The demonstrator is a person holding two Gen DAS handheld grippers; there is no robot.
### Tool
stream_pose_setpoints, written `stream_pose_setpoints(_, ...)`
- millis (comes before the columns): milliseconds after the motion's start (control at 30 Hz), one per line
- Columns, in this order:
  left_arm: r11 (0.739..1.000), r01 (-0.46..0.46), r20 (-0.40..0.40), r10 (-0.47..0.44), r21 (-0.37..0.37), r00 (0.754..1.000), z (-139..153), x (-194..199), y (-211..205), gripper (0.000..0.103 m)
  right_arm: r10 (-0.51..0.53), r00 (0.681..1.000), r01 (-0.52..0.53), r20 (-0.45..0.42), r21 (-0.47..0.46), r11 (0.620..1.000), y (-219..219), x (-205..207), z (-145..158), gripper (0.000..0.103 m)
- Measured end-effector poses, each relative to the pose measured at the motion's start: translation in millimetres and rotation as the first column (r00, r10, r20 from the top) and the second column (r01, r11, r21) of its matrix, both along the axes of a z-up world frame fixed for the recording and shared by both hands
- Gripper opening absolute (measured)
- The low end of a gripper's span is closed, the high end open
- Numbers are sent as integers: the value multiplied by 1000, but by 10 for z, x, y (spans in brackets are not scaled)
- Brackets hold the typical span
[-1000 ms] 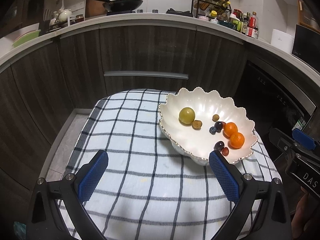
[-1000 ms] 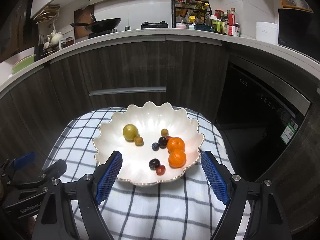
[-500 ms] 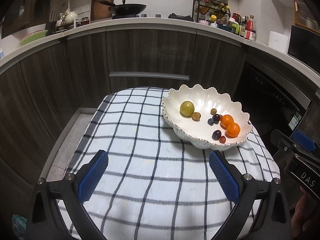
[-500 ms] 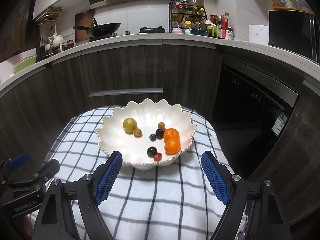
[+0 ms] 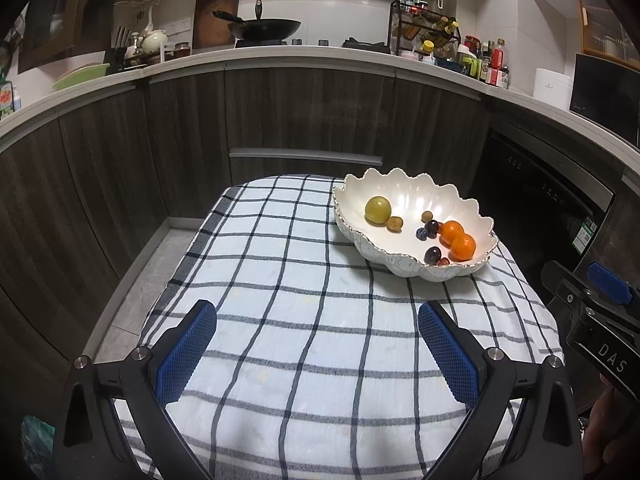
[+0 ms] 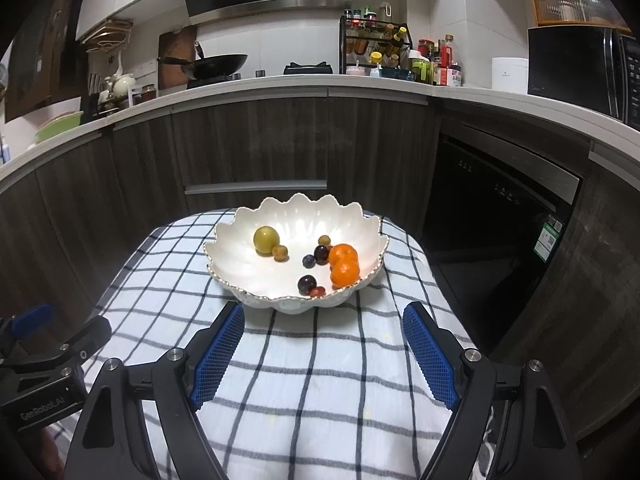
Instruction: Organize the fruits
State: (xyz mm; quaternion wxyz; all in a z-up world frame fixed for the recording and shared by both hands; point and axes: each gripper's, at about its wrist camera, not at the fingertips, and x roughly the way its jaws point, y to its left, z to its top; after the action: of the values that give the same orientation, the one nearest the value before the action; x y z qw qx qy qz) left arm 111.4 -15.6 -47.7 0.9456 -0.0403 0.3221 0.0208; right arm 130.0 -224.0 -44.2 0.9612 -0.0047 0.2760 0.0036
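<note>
A white scalloped bowl (image 5: 404,200) (image 6: 248,268) sits at the far right of a checked cloth. In it lie a yellow-green fruit (image 5: 377,209) (image 6: 266,239), two oranges (image 5: 458,241) (image 6: 343,265), dark plums (image 6: 307,283) and several small fruits. My left gripper (image 5: 318,350) is open and empty, low over the cloth, well short of the bowl. My right gripper (image 6: 323,354) is open and empty, just in front of the bowl.
The checked cloth (image 5: 280,300) covers a small table with floor at its left. Dark cabinets and a dishwasher (image 6: 500,240) stand behind. The counter holds a wok (image 5: 260,28) and a bottle rack (image 6: 376,48). The other gripper shows at each view's edge.
Both grippers have drawn back and risen from the bowl, which now looks smaller and farther. Both stayed open and empty. The fruits have not moved.
</note>
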Motion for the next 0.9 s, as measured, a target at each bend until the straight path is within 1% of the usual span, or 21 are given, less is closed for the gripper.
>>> stream_pose_setpoints(200, 1000, -5, 24, 5, 8, 1000, -5, -137, 10, 103, -8, 1000, 8, 23, -7, 1000, -14, -142, -32, 82)
stream_pose_setpoints(333, 1000, -7, 59, 6, 17, 998, 2, -251, 6, 103, -28, 999, 27, 38, 9, 1000, -53, -250, -67, 82)
stream_pose_setpoints(433, 1000, -10, 87, 7, 30, 996, 12, -336, 2, 103, -34, 998, 34, 59, 3, 999, -68, -322, -81, 82)
stream_pose_setpoints(567, 1000, 2, 85, -4, 22, 996, 17, -378, -2, 103, -39, 997, 39, 60, 4, 999, -96, -381, -111, 82)
stream_pose_setpoints(900, 999, 12, 102, -15, 38, 995, 9, -420, -52, 103, -43, 996, 42, 81, 15, 999, -142, -450, -113, 82)
